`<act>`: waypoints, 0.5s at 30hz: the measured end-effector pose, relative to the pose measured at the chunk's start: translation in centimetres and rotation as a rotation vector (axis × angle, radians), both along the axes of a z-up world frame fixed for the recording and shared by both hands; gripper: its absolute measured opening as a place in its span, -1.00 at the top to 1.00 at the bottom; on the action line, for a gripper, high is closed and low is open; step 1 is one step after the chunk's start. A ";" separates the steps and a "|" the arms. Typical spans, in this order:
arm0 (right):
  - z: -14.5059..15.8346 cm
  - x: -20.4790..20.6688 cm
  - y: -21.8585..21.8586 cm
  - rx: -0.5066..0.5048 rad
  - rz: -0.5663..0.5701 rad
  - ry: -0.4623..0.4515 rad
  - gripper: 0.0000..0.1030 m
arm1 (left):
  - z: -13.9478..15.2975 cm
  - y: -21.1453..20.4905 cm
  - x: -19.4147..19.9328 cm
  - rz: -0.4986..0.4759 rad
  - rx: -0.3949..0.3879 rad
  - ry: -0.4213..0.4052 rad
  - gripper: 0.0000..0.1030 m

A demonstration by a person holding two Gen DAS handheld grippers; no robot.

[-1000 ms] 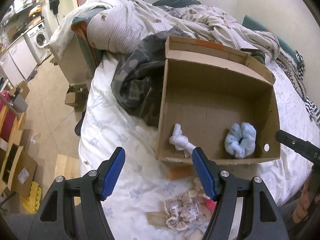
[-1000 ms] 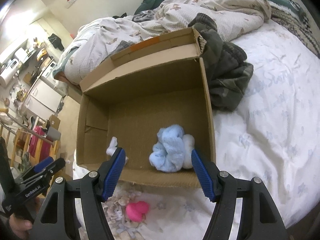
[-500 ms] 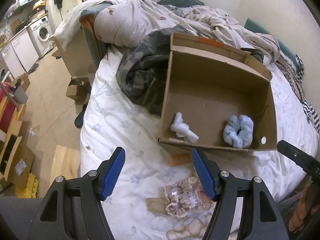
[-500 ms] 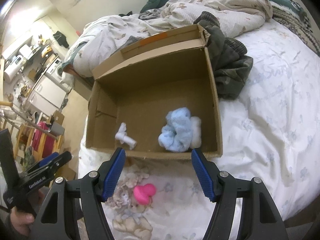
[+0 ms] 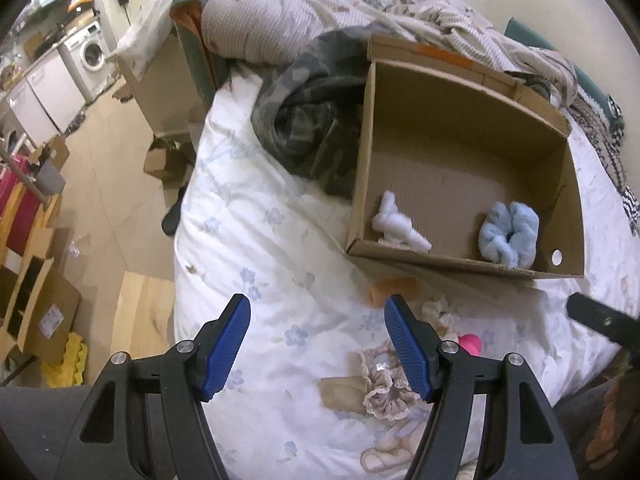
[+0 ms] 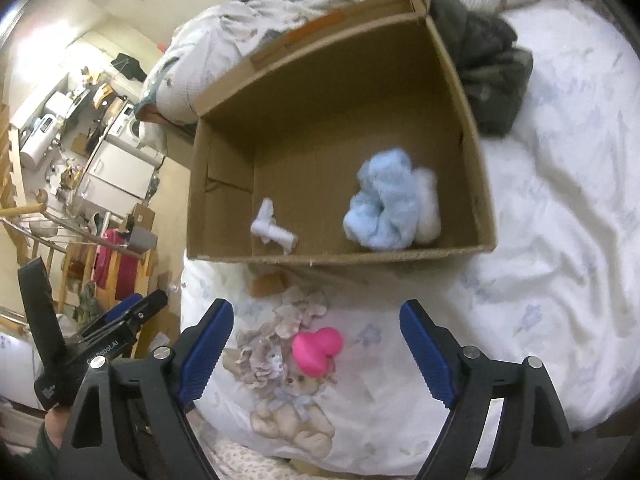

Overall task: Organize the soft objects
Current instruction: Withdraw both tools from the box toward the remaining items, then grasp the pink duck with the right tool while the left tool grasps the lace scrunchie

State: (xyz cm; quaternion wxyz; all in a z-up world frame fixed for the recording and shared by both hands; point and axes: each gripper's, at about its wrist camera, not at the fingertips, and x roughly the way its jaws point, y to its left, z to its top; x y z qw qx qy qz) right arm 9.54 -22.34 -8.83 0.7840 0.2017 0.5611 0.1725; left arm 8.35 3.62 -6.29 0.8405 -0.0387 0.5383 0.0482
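At the far left of the left wrist view lies a pale tiled floor [image 5: 116, 168] with flat cardboard pieces [image 5: 40, 304] stacked on it, and a washing machine [image 5: 93, 53] stands against the wall behind. To the right of the floor comes the bed [image 5: 248, 240], covered in a white sheet printed with small blue flowers. A dark camouflage garment [image 5: 308, 128] is bunched on the sheet, touching the left wall of an open cardboard box [image 5: 360, 168], with a rumpled quilt [image 5: 280, 20] heaped behind both.

Inside the box, a white soft toy [image 5: 396, 226] lies near the front left corner and a light blue scrunchie [image 5: 508, 236] near the front right. In front of the box, on the sheet, rest a beige frilled scrunchie [image 6: 276, 332] and, touching its right side, a bright pink soft object [image 6: 318, 346].

The left tool [image 5: 318, 344] hangs over the sheet, its jaws moderately apart with nothing between them. The right tool [image 6: 316, 354] hangs above the pink object, its jaws opening wide; the pads are clear of it.
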 end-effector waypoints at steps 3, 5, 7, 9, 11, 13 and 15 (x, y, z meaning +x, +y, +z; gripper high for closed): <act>-1.5 0.2 1.3 -0.023 0.036 0.054 -0.76 | -0.9 0.0 0.3 0.007 -0.023 0.048 -0.30; -2.9 0.4 2.5 -0.060 0.075 0.099 -0.76 | -1.5 0.1 0.6 0.015 -0.043 0.072 -0.30; -4.4 0.6 3.8 -0.100 0.122 0.136 -0.76 | -1.8 0.3 0.9 0.023 -0.062 0.090 -0.30; -5.9 0.7 5.3 -0.136 0.169 0.172 -0.76 | -2.1 0.5 1.1 0.035 -0.075 0.111 -0.30; -7.1 0.6 6.3 -0.165 0.198 0.194 -0.76 | -2.6 0.7 1.2 0.044 -0.085 0.142 -0.30; -7.7 0.7 7.1 -0.196 0.207 0.191 -0.75 | -3.1 0.7 1.3 0.047 -0.102 0.173 -0.30; -8.2 0.9 7.9 -0.209 0.224 0.198 -0.69 | -3.7 0.6 1.4 0.042 -0.105 0.198 -0.30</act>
